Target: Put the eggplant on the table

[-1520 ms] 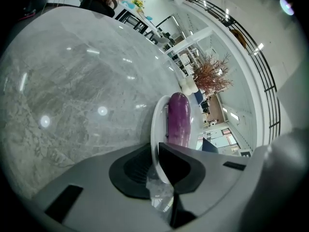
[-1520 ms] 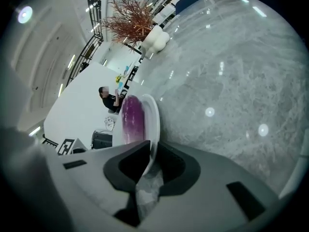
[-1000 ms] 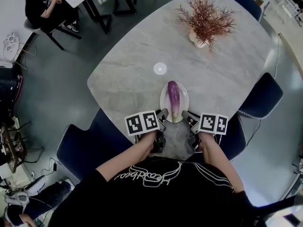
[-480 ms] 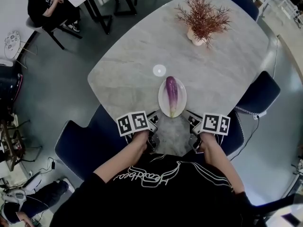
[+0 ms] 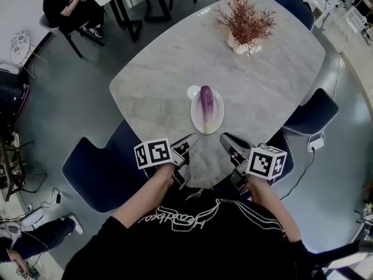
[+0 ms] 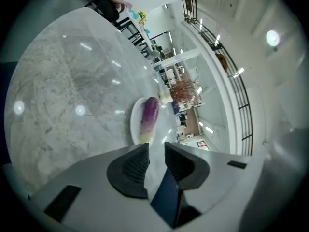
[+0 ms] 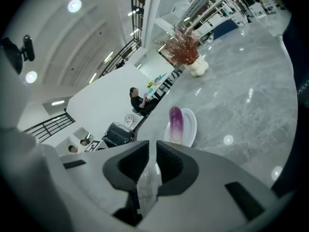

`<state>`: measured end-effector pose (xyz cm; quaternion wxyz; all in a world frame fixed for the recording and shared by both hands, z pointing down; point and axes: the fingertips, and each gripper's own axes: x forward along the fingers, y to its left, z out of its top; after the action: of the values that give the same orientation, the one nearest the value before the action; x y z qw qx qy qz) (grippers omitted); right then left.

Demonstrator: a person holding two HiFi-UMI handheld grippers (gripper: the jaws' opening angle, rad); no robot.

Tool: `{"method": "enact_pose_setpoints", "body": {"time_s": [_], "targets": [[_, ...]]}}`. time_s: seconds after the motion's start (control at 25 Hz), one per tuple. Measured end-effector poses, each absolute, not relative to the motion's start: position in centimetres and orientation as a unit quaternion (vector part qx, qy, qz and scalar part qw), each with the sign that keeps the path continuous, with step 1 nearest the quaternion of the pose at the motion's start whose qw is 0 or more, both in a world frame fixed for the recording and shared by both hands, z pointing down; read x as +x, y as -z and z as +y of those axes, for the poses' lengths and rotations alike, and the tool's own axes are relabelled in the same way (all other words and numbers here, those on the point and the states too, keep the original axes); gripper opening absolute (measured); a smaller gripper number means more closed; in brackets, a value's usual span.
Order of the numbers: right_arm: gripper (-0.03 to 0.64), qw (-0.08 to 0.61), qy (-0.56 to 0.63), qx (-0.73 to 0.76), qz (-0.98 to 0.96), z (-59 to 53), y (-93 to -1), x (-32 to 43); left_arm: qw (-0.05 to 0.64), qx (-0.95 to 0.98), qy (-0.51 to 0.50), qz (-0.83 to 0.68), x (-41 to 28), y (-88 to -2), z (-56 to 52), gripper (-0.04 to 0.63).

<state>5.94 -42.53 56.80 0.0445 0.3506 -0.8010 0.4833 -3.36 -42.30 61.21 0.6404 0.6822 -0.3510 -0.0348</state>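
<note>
A purple eggplant [image 5: 206, 103] lies lengthwise on a white oval plate [image 5: 217, 118] near the front of the grey marble table [image 5: 163, 69]. Both grippers hover at the table's near edge, short of the plate. My left gripper [image 5: 189, 142] is to the plate's near left, my right gripper [image 5: 226, 139] to its near right. Each has its jaws almost together with nothing between them. The left gripper view shows the eggplant [image 6: 150, 116] beyond the left gripper [image 6: 157, 146]. The right gripper view shows the eggplant [image 7: 175, 122] ahead of the right gripper [image 7: 152, 144].
A pale vase with reddish dried branches [image 5: 245, 22] stands at the table's far end. Dark blue chairs sit at the near left [image 5: 102, 171], the right [image 5: 309, 118] and the far side [image 5: 300, 4]. A person [image 5: 64, 7] sits at another table, far left.
Both grippers have drawn back from the plate's near end toward the table edge. The plate and eggplant now lie farther ahead of them.
</note>
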Motion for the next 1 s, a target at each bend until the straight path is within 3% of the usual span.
{"method": "enact_pose_setpoints", "body": {"time_s": [0.08,0.24,0.72,1.0], "targets": [[0.052,0.041,-0.460,0.333,-0.822,-41.5,-54.9,5.6,0.620,0.709,0.066,-0.330,-2.7,-58.7,-41.6,0.105],[0.052,0.032,-0.379,0.302,-0.874,-39.2,-50.8,5.8,0.554,0.775,0.072,-0.296,-1.2,-53.9,-39.5,0.009],[0.052,0.024,-0.193,0.257,-0.947,-32.1,-42.2,6.6,0.218,0.937,-0.018,-0.273,1.3,-41.6,-31.7,0.008],[0.052,0.048,-0.165,0.253,-0.952,-29.6,-42.3,5.1,0.190,0.944,-0.048,-0.267,-0.3,-42.0,-29.5,0.009]]}}
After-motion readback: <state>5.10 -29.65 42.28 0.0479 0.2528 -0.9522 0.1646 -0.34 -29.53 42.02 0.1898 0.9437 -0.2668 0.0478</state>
